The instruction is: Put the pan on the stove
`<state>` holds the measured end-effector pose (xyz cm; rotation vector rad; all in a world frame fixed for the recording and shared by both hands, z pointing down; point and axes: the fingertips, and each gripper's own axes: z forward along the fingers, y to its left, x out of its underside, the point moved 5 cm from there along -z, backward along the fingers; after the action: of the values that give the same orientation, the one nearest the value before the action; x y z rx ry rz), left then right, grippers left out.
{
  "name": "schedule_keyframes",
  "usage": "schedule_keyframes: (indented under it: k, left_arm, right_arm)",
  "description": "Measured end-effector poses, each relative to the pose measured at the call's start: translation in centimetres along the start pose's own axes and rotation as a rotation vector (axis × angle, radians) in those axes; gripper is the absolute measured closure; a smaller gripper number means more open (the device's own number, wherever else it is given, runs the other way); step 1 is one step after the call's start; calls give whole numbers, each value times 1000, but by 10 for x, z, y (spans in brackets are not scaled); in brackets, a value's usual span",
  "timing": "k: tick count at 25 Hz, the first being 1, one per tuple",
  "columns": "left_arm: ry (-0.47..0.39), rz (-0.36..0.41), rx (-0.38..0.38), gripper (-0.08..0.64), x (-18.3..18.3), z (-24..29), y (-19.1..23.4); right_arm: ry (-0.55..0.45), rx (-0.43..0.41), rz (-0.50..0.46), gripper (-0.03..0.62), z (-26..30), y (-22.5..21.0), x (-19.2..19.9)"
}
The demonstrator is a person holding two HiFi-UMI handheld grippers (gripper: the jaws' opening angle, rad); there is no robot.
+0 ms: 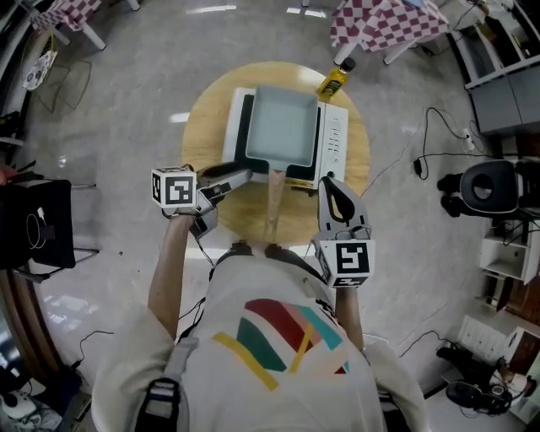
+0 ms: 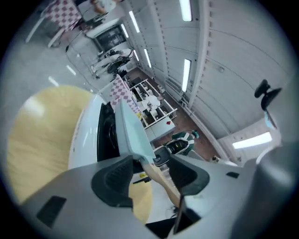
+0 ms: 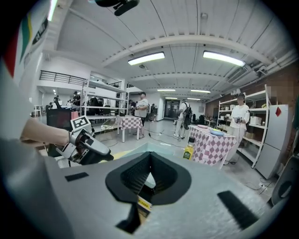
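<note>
A square pale-green pan (image 1: 285, 126) sits on the white stove (image 1: 333, 139) on the round wooden table (image 1: 211, 110). Its wooden handle (image 1: 276, 198) points back toward me. My left gripper (image 1: 245, 177) lies just left of the handle's base, aimed at it, jaws wide apart. In the left gripper view the pan (image 2: 133, 133) and its handle (image 2: 159, 177) show through the gap of the left gripper (image 2: 149, 175), and neither pad touches them. My right gripper (image 1: 327, 180) stands by the stove's front right corner, fingertips together, holding nothing. In its own view the right gripper (image 3: 149, 175) has its pads meeting.
A yellow bottle (image 1: 335, 80) stands at the table's far right edge, behind the stove. Checkered-cloth tables (image 1: 384, 21) stand beyond. A black chair (image 1: 38, 224) is at the left. Cables (image 1: 426, 156) and dark equipment (image 1: 494, 190) lie on the floor at the right.
</note>
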<state>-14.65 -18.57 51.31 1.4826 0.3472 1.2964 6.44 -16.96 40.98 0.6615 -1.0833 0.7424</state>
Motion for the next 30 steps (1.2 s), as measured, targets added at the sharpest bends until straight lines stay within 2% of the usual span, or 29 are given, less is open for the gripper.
schedule_keyframes:
  k: [3, 7, 9, 11, 12, 16, 18, 22, 26, 30]
  left_arm:
    - [-12, 210, -144, 350, -34, -12, -19]
    - [-60, 390, -268, 381, -69, -25, -52]
    - [-103, 498, -351, 437, -83, -33, -74]
    - [-173, 622, -433, 504, -98, -41, -100]
    - [-220, 682, -464, 516, -106, -44, -115]
    - [-428, 869, -590, 534, -127, -57, -167]
    - [-501, 945, -645, 534, -129, -63, -189]
    - [-537, 1055, -673, 532, -119, -62, -210]
    - [-583, 1073, -712, 551, -107, -56, -212]
    - [-584, 1114, -736, 555, -89, -46, -215]
  right_arm:
    - [-43, -1, -19, 594, 10, -5, -18]
    - [-100, -15, -38, 594, 24, -7, -40]
    - [-116, -22, -43, 594, 27, -5, -50]
    - [-135, -31, -45, 594, 29, -3, -60]
    - [-151, -34, -46, 594, 29, -2, -66]
    - [-242, -36, -33, 594, 28, 3, -94]
    - [-280, -41, -23, 594, 25, 7, -106]
    - [-305, -29, -33, 594, 16, 12, -120]
    - [-347, 7, -49, 594, 8, 15, -126]
    - [-346, 41, -5, 594, -1, 19, -119]
